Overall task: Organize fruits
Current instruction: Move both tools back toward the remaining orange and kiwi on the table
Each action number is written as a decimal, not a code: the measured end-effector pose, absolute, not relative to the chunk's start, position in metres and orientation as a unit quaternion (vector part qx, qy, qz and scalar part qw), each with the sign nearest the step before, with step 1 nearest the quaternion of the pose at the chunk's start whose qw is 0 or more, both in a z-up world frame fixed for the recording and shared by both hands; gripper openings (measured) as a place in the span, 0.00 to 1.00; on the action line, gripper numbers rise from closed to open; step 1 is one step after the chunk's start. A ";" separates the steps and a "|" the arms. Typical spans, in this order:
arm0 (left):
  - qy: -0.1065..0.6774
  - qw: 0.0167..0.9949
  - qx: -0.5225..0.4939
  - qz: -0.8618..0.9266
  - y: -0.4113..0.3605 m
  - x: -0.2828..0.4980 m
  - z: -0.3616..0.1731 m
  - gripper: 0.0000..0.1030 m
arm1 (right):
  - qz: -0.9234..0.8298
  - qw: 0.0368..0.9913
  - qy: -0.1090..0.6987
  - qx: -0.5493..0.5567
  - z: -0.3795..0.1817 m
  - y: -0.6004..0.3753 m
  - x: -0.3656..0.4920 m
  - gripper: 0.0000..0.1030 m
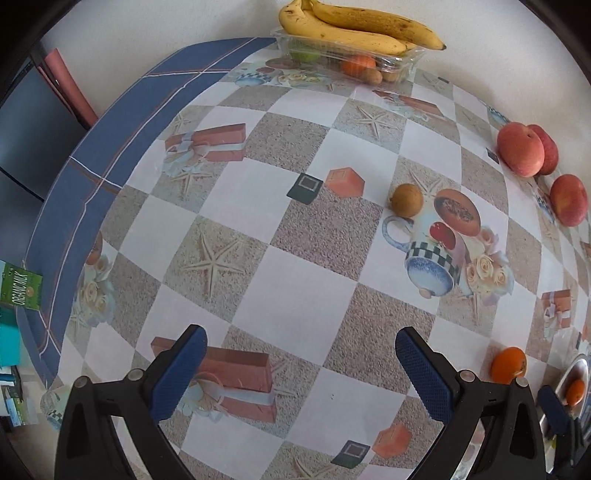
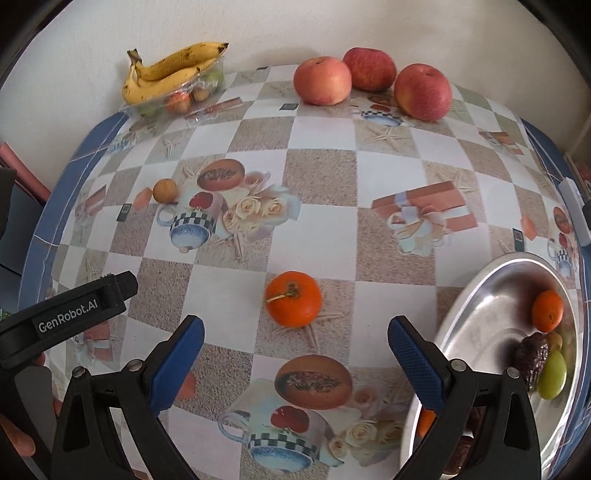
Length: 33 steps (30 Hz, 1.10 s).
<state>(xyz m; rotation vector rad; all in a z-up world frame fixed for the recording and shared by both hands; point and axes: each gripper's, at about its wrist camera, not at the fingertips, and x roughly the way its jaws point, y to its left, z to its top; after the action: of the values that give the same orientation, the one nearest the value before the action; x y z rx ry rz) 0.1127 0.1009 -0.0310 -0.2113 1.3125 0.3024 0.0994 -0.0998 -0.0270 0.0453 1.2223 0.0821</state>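
Note:
A tangerine lies on the patterned tablecloth just ahead of my open, empty right gripper; it also shows in the left wrist view. A steel plate at the right holds another tangerine, a green fruit and dark dates. My left gripper is open and empty above the cloth. A small brown round fruit lies ahead of it, also seen in the right wrist view. Three red apples sit at the back.
A clear plastic tray at the back by the wall carries bananas and small fruits. The table's blue edge runs along the left. A green milk carton stands beyond that edge. The left gripper's body shows at left.

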 end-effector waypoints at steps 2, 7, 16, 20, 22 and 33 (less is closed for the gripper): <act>0.606 0.777 -0.100 0.138 0.103 0.114 -0.032 1.00 | 0.039 0.817 0.575 0.017 -0.030 -0.096 0.101 0.97; 0.608 0.776 -0.103 0.131 0.105 0.119 -0.035 1.00 | 0.037 0.816 0.577 0.010 -0.036 -0.089 0.106 0.95; 0.610 0.776 -0.101 0.124 0.105 0.127 -0.038 1.00 | 0.036 0.812 0.582 0.003 -0.044 -0.085 0.112 0.80; 0.609 0.777 -0.102 0.122 0.104 0.127 -0.037 1.00 | 0.034 0.811 0.584 0.001 -0.047 -0.085 0.113 0.67; 0.609 0.777 -0.101 0.122 0.103 0.129 -0.038 1.00 | 0.032 0.810 0.585 0.004 -0.049 -0.086 0.113 0.67; 0.608 0.778 -0.107 0.116 0.101 0.136 -0.041 1.00 | 0.023 0.813 0.582 0.018 -0.050 -0.093 0.115 0.43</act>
<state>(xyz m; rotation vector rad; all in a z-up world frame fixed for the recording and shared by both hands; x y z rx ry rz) 0.1363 0.1007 -0.0409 -0.2311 1.3151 0.2503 0.1151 -0.0928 -0.0497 0.0377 1.2430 0.0502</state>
